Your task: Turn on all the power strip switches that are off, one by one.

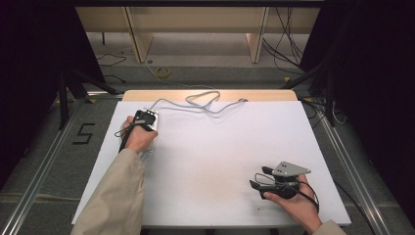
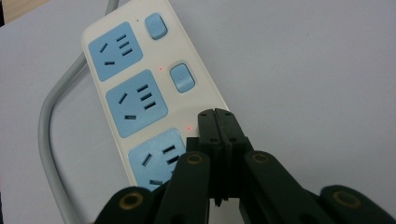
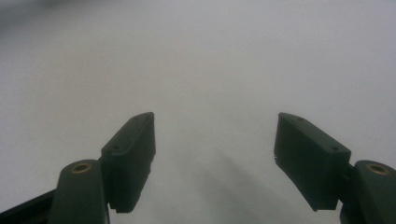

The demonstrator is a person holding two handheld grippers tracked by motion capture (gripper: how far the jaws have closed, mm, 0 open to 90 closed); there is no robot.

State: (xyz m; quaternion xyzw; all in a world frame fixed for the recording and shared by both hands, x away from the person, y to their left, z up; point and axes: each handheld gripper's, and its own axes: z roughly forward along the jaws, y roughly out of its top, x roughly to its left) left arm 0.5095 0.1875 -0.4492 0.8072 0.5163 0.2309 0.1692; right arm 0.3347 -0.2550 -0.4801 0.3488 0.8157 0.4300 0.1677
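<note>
Now | left gripper (image 2: 218,114) pinched closed, tips pressed on power strip (image 2: 140,88) beside its nearest socket | right gripper (image 3: 215,158) gaped wide, empty, over white table (image 3: 210,56)

A big white table (image 1: 215,161) stands on a grey floor. Near its far left corner lies a white power strip (image 1: 150,117). The left gripper (image 1: 141,119) sits right on top of it, held in the left hand (image 1: 139,138) with a tan sleeve (image 1: 117,196). A grey cord (image 1: 195,101) loops from the strip along the far edge. Near the right front corner, the right gripper (image 1: 258,177) rests in the right hand (image 1: 293,203), with a grey plate on top.
</note>
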